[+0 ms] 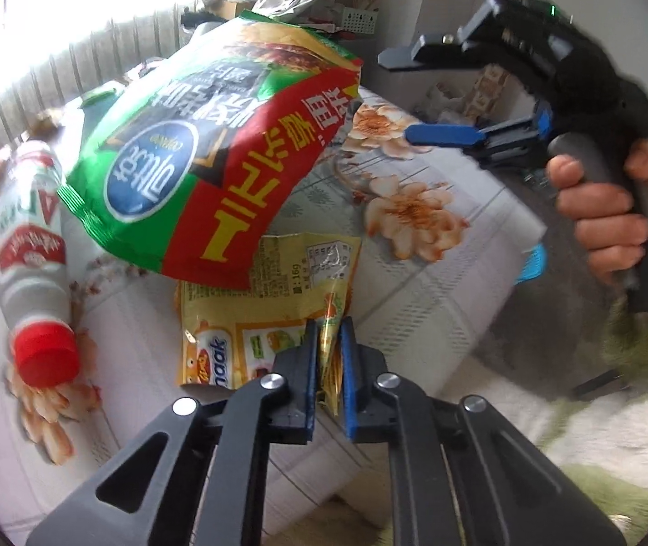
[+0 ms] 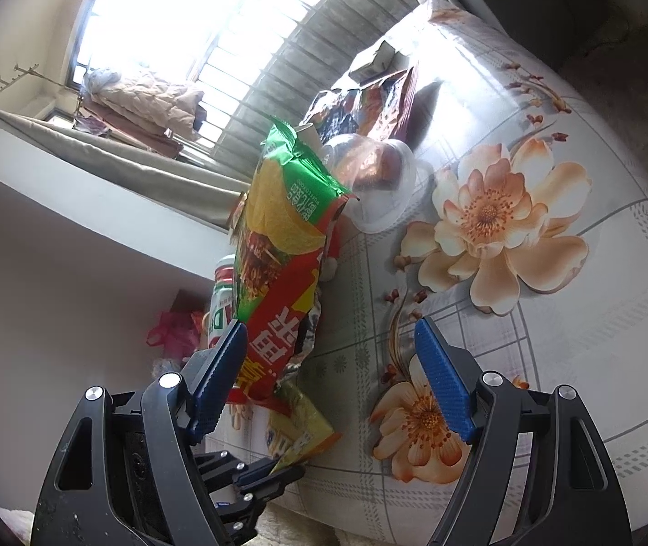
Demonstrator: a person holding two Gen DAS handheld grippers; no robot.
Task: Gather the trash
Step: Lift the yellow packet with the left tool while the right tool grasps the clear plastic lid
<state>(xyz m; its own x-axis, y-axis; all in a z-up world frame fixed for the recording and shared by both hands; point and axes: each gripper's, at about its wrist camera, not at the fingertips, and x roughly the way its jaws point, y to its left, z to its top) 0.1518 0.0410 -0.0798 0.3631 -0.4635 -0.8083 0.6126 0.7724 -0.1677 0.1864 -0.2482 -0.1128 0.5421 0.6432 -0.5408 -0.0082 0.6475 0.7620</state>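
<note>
Left tongs (image 1: 329, 350) clamped on yellow wrapper (image 1: 260, 318); right tongs (image 2: 331, 377) apart, alongside.

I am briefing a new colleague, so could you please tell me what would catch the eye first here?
A big green and red snack bag stands propped up mid-table. Below it, the left tongs pinch the yellow wrapper at the table's near edge. A red-capped bottle lies to the left on the flowered tablecloth.

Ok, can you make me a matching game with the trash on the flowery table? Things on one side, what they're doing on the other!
Things:
1. yellow snack wrapper
2. green and red chip bag
3. bottle with the red cap
4. right gripper

States:
A. lying on its side
B. wide open, holding nothing
C. pinched by the left gripper
D. propped up over the yellow wrapper

Pairs: 1-C, 2-D, 3-A, 4-B
</note>
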